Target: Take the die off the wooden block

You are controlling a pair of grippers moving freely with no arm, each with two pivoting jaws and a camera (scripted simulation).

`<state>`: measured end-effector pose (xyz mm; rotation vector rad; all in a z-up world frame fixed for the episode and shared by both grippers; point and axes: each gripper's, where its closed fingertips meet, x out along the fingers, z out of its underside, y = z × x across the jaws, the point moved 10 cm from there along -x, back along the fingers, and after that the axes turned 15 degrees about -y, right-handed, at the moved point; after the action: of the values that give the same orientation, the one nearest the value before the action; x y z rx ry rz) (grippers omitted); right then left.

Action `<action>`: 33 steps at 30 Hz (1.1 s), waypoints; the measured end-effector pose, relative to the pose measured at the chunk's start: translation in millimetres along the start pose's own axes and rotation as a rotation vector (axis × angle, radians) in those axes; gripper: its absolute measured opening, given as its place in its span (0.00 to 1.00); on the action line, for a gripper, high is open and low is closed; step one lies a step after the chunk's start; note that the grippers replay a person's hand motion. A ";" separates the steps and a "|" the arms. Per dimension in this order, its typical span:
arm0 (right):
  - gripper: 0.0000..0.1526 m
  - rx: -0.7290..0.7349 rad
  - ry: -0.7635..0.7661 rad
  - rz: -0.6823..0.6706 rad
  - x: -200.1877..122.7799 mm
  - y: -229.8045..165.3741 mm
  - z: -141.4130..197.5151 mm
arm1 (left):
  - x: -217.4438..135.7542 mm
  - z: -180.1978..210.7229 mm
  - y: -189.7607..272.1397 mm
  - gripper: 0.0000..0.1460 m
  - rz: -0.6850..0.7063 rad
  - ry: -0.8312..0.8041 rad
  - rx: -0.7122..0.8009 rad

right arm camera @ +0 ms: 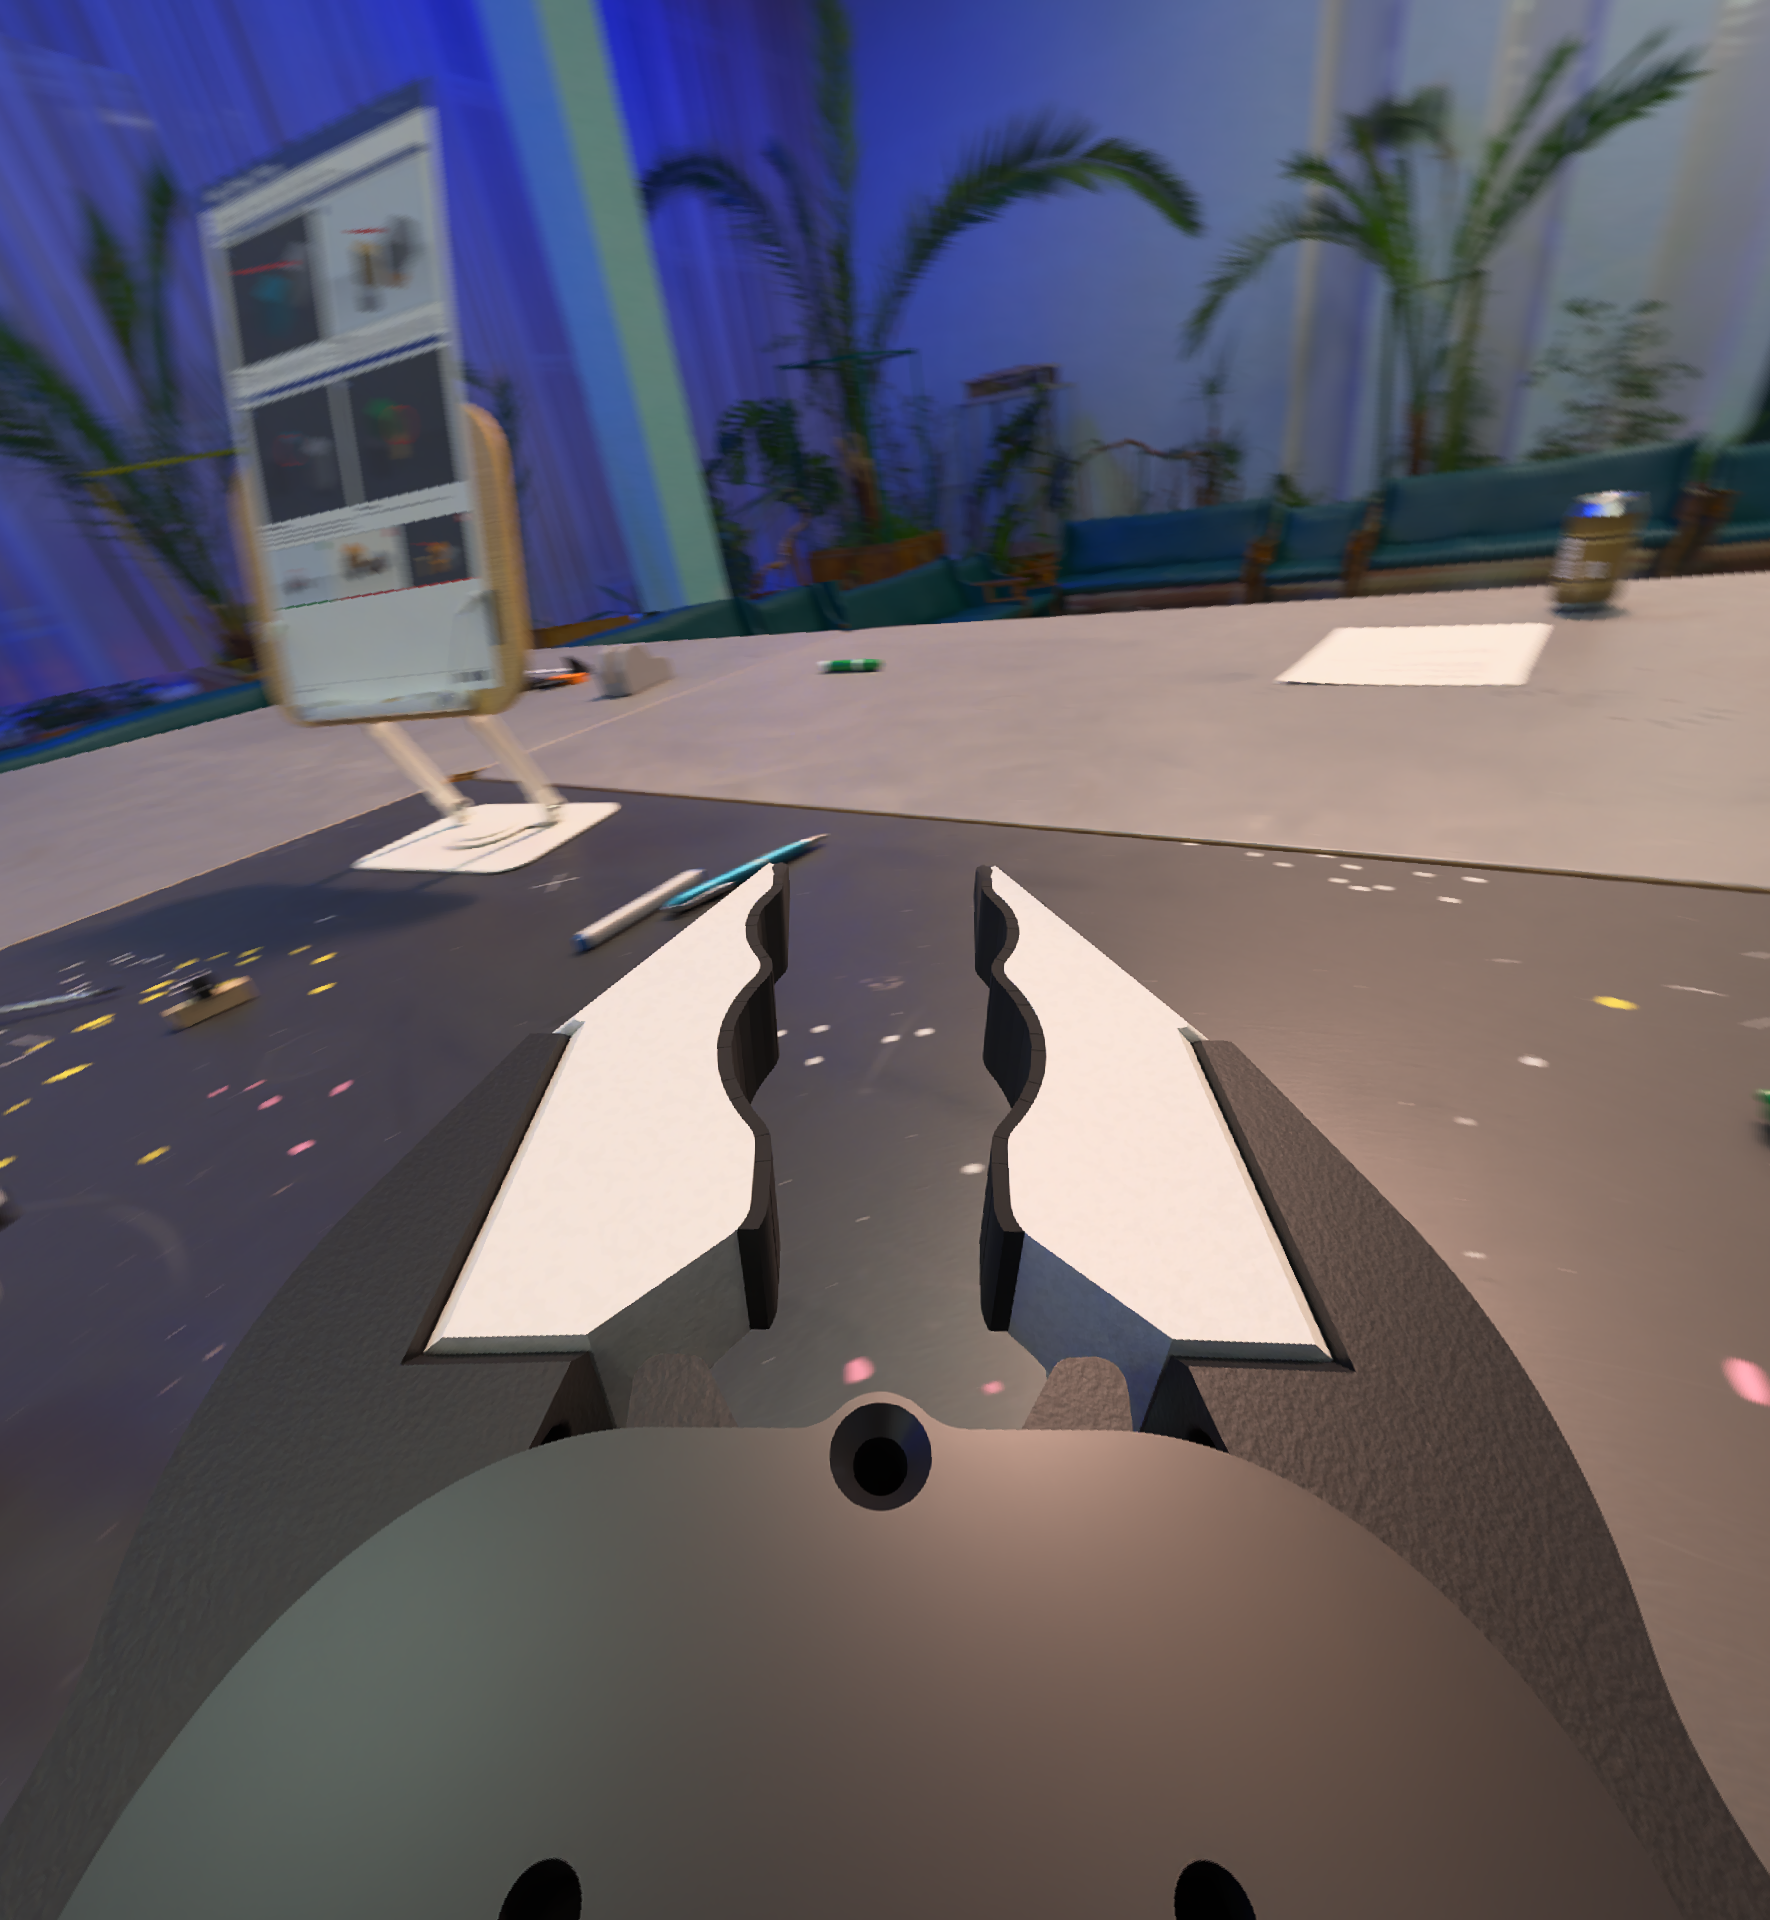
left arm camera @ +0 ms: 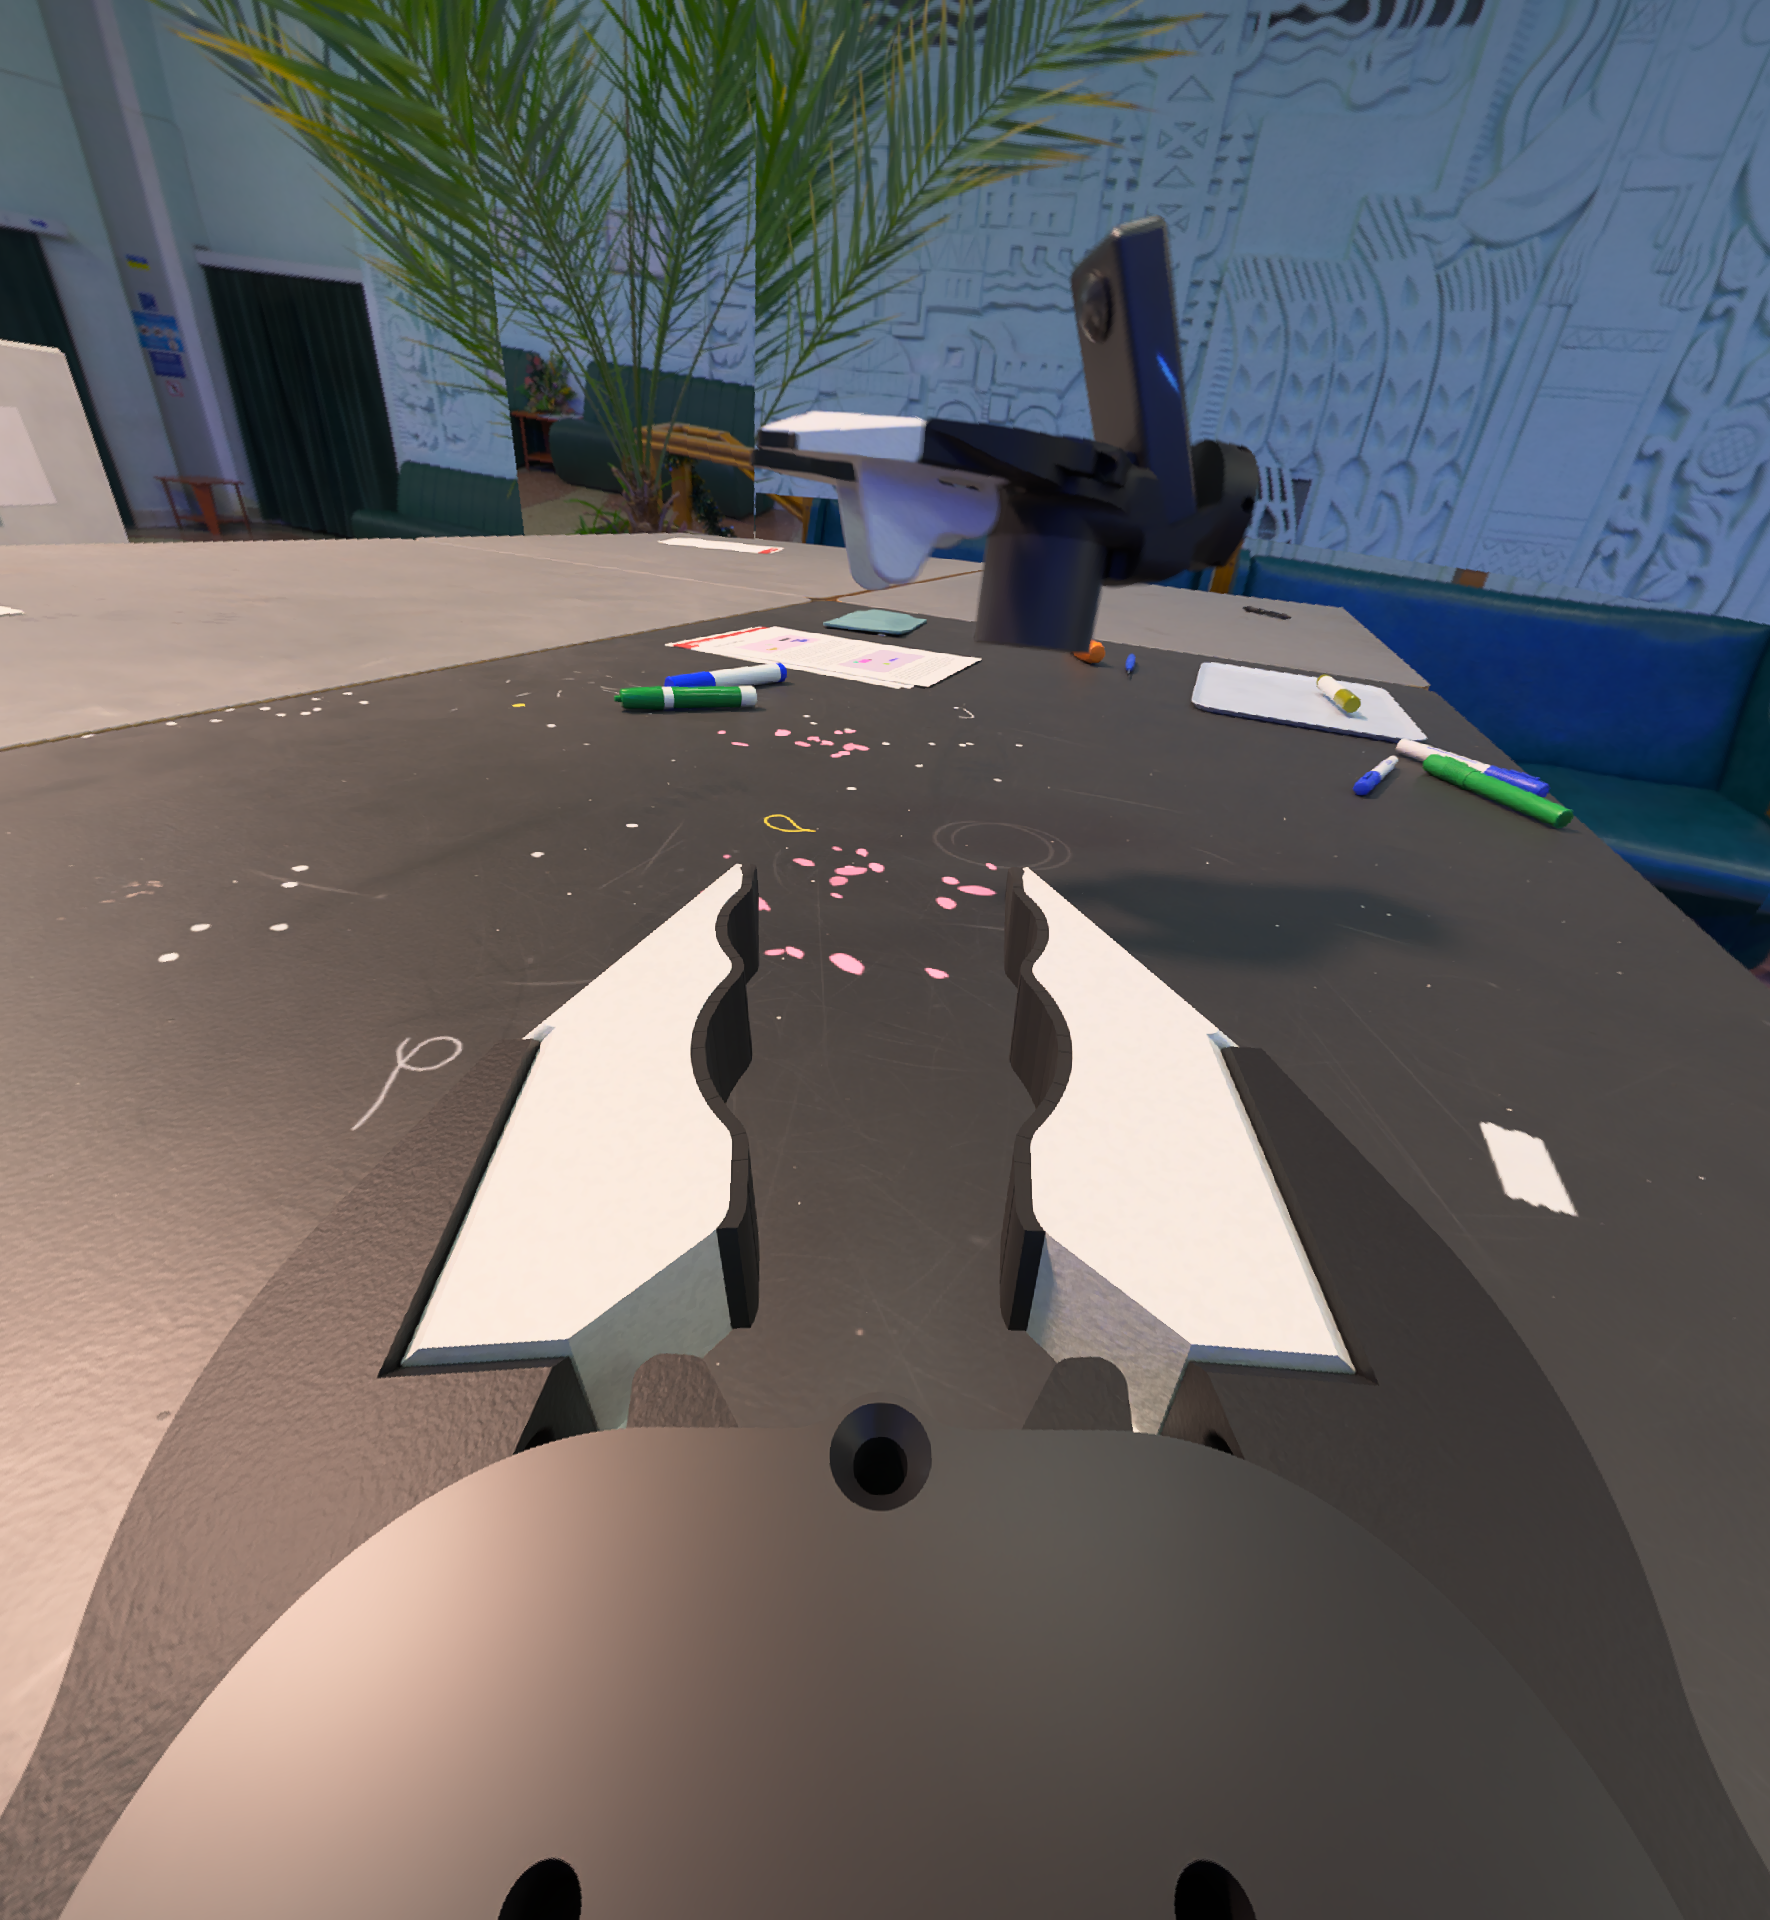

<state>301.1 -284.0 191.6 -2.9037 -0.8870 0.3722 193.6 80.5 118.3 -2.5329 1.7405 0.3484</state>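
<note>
A small wooden block [right arm camera: 211, 1003] lies on the dark mat [right arm camera: 1276, 1039] at the far left of the right wrist view, with a small dark die [right arm camera: 199, 982] on top; both are blurred. My right gripper [right arm camera: 881, 883] is open and empty, well to the right of the block and above the mat. It also shows in the left wrist view [left arm camera: 1016, 499], hovering over the far part of the mat. My left gripper [left arm camera: 881, 883] is open and empty, low over the mat [left arm camera: 341, 987]. The block and die do not show in the left wrist view.
Green and blue markers [left arm camera: 694, 694], a printed sheet [left arm camera: 829, 655] and a white tray [left arm camera: 1296, 701] lie at the far side. More markers [left arm camera: 1483, 784] lie by the right edge. A tablet on a stand [right arm camera: 372, 468], pens [right arm camera: 673, 899] and a can [right arm camera: 1593, 551] show in the right wrist view.
</note>
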 end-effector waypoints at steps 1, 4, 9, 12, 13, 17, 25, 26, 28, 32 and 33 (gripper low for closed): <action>0.23 -0.019 0.003 -0.043 -3.8 -11.4 5.2 | -2.7 -1.8 0.5 0.33 -0.001 0.000 -0.001; 0.23 -0.108 -0.029 -0.151 -9.7 -41.6 25.2 | -17.6 -12.7 2.2 0.33 0.001 0.012 -0.010; 0.22 -0.299 -0.070 -0.229 -6.3 -70.4 57.4 | -72.9 -44.3 -3.7 0.33 -0.071 0.028 0.003; 0.21 -0.355 -0.083 -0.278 -2.3 -80.2 69.6 | -124.2 -61.0 -26.7 0.32 -0.316 -0.056 -0.009; 0.21 -0.359 -0.089 -0.290 -0.6 -81.9 72.5 | -142.1 -63.9 -39.2 0.32 -0.422 -0.111 -0.031; 0.20 -0.337 -0.111 -0.295 5.4 -82.1 82.5 | -201.5 -59.5 -103.0 0.32 -0.820 -0.373 -0.205; 0.20 -0.320 -0.122 -0.296 8.3 -78.8 86.6 | -236.3 -9.3 -208.6 0.32 -0.929 -0.760 -0.541; 0.20 -0.315 -0.120 -0.297 8.3 -78.3 86.7 | -237.1 -3.4 -216.9 0.32 -0.919 -0.788 -0.575; 0.20 -0.310 -0.115 -0.298 8.1 -77.6 86.9 | -238.7 7.2 -230.5 0.31 -0.923 -0.855 -0.631; 0.20 -0.294 -0.110 -0.299 8.1 -76.0 87.0 | -238.1 22.5 -246.3 0.31 -0.883 -0.941 -0.703; 0.20 -0.289 -0.109 -0.299 8.1 -75.5 87.0 | -237.7 25.1 -248.7 0.30 -0.884 -0.960 -0.708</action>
<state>244.7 -216.2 117.1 -2.9524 -1.4819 0.4084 338.9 393.4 122.5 -2.4083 0.1165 1.8704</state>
